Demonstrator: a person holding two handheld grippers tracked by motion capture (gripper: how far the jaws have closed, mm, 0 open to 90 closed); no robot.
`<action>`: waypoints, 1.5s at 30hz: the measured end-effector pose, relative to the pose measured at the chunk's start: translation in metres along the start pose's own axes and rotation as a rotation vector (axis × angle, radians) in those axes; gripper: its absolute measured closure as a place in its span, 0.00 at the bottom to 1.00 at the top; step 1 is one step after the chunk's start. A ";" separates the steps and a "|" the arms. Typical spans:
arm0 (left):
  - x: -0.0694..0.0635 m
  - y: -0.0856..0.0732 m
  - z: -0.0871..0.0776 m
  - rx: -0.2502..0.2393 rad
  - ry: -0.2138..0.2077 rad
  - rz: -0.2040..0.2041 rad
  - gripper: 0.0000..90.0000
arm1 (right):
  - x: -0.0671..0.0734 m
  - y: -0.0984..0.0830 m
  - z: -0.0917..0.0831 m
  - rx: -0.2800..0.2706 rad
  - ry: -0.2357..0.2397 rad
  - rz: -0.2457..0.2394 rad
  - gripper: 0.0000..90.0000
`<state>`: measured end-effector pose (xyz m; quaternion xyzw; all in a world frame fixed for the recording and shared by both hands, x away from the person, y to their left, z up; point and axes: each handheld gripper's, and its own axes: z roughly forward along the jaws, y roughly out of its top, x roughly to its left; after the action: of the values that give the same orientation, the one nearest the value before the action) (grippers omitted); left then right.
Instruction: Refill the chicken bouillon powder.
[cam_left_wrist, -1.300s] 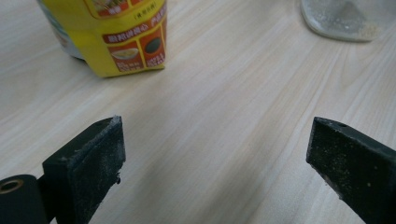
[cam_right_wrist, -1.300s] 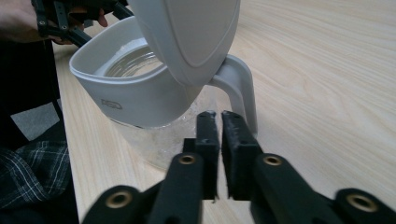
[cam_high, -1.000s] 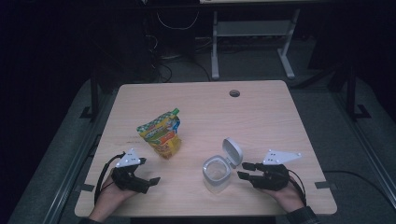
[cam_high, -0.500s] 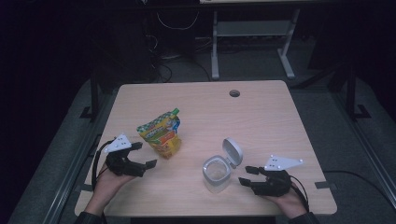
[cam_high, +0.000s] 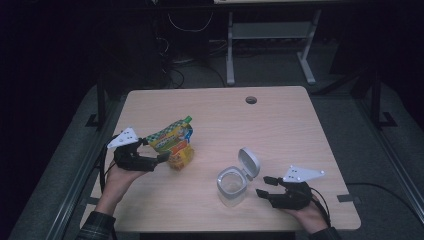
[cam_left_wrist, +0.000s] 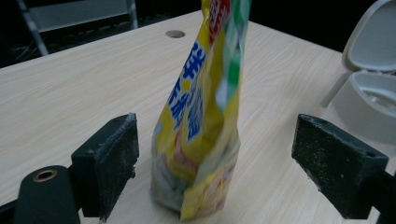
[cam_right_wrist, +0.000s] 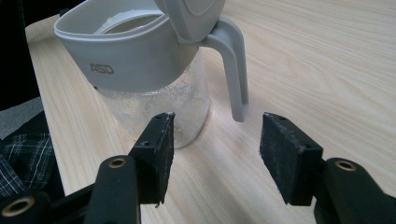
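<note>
Two grippers work near my table's (cam_high: 280, 125) front edge. My left gripper (cam_high: 161, 158) has jaws apart, just closing, around a standing snack bag (cam_high: 174, 142), not pressing. My right gripper (cam_high: 262, 186) has jaws apart, empty, beside the lidded jar (cam_high: 232, 186). Bare wood stretches behind. The bag's top is cut off in the left gripper view.

The snack pouch (cam_high: 174, 142) near the table's left edge was yellow with green, red and blue printing. The jar (cam_high: 231, 186) by the front edge had a clear glass body, a grey plastic collar and a grey lid (cam_high: 249, 162). The table (cam_high: 280, 130) was pale wood grain. A sleeve (cam_high: 95, 229) was plaid.
</note>
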<state>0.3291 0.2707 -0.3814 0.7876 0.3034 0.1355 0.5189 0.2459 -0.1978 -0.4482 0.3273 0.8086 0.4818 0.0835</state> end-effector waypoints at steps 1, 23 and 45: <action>-0.001 0.001 0.002 -0.006 0.005 0.006 0.20 | 0.000 0.000 0.000 -0.001 -0.002 0.000 0.49; 0.009 0.013 0.020 0.013 -0.017 0.092 1.00 | -0.001 0.000 -0.002 0.000 -0.012 0.010 0.49; 0.001 0.032 -0.016 -0.105 -0.174 0.028 1.00 | 0.016 -0.001 -0.022 -0.058 -0.034 0.001 0.59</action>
<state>0.3319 0.2739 -0.3459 0.7722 0.2386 0.0893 0.5821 0.2236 -0.2042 -0.4349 0.3335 0.7926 0.4992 0.1065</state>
